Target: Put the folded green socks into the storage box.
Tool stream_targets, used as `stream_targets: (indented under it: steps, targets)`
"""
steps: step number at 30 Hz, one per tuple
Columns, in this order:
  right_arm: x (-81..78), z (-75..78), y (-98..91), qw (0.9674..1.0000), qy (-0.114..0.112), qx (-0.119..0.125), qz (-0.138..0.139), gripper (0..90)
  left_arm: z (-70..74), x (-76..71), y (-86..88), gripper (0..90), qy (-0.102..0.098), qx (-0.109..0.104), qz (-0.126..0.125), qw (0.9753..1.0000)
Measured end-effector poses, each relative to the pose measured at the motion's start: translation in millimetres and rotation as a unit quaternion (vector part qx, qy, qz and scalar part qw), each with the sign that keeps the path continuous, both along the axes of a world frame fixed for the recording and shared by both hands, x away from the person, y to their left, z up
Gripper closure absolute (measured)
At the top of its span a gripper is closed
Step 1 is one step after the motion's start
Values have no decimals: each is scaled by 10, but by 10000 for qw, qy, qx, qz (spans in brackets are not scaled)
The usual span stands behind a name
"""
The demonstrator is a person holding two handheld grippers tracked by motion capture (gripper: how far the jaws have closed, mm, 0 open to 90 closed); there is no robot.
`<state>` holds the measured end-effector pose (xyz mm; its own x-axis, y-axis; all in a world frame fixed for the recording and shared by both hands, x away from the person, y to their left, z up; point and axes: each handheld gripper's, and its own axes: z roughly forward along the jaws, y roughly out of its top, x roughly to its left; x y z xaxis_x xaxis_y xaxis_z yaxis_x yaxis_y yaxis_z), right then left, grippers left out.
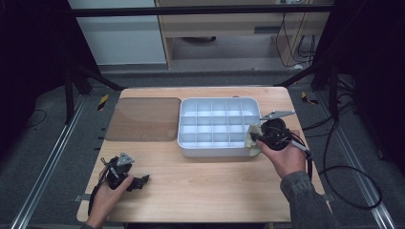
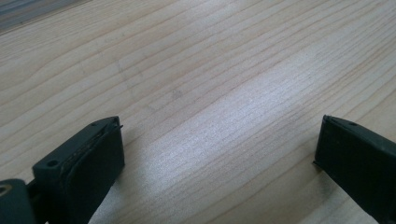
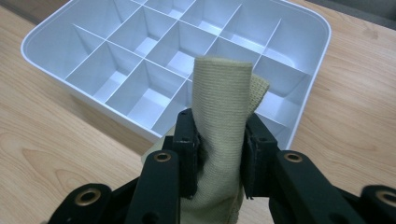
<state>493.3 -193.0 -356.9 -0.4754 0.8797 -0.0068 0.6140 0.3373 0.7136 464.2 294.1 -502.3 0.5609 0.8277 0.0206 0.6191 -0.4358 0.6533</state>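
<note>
Nearest to us, at the table's [image 1: 200, 191] near left corner, we see one hand [image 1: 106, 195] holding the left gripper [image 1: 143, 181] low over the bare wood. In the left gripper view its two jaws stand wide apart, with nothing but wood grain between them.

Farther in and to the right, a second hand [image 1: 286, 157] holds the right gripper [image 1: 252, 138] at the near right corner of the tray [image 1: 188, 138]. In the right gripper view, the right gripper's [image 3: 219, 140] two jaws are clamped on one rolled cloth [image 3: 219, 107], olive-tan and ribbed, which stands up between the pads with its rounded top over the tray [image 3: 42, 51]. In the high view the cloth [image 1: 252, 136] shows pale at the tray's near right corner, partly over the rim.

We count one white tray with dividers: four rows of four, sixteen compartments, all of them bare as far as we can see.

Left of the tray, just beside it, lies one flat brown translucent lid [image 1: 143, 119] with rounded corners, flat on the wood.

Beyond the table we make out two yellow-and-black floor marks, one [image 1: 102, 101] at the left and one [image 1: 309, 98] at the right, and cables on the floor to the right.
</note>
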Motion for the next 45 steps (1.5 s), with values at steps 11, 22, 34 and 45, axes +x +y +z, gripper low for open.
stream_targets:
  steps: [11,22,34,45]
  targets:
    - [56,178,-152,9999,-13,-52,-99,712,-35,-17,5,0,-170,-118,60,9998]
    - [80,277,-230,9998,-52,-134,-127,711,-49,-31,15,0,-247,-161,62,9995]
    - [194,348,-351,9995,-108,-174,-240,710,-62,10,31,0,-321,-217,-22,9992]
    - [394,349,-354,9993,-89,-244,-266,710,-64,31,33,0,-315,-237,-13,9992]
